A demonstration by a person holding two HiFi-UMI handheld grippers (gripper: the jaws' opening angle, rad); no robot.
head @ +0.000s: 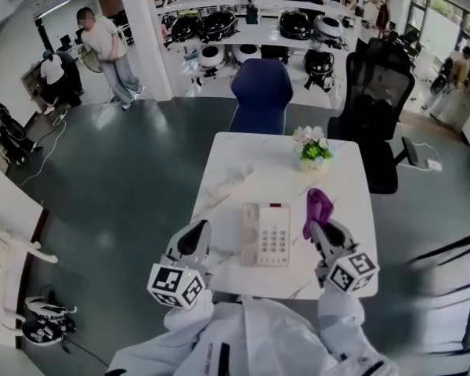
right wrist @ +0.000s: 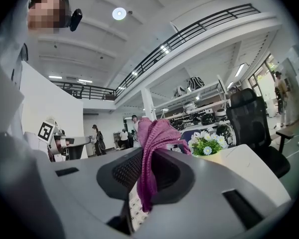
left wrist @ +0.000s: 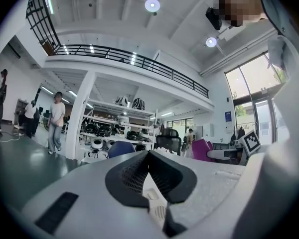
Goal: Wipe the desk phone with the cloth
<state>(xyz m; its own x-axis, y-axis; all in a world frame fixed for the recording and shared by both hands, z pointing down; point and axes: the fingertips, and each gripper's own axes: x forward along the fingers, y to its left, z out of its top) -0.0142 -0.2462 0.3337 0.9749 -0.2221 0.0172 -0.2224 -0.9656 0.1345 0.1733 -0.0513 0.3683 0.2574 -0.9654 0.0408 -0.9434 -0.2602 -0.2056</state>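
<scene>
Right gripper (head: 319,229) is clamped on the purple cloth (head: 317,204) just right of the phone (head: 266,234) on the table (head: 235,159); best to press the cloth's loose end flat on the keypad and drag lightly, with the left gripper (head: 194,241), jaws together and empty, bracing the phone's left side.

A person at work wears a white jacket (head: 251,335) with long sleeves (head: 341,319) and dark marks on the front. The left gripper (head: 196,229) and right gripper (head: 315,227) are pale grey with black ribbed pads (left wrist: 134,176). Each carries a cube (head: 176,285) of black-and-white square markers.
</scene>
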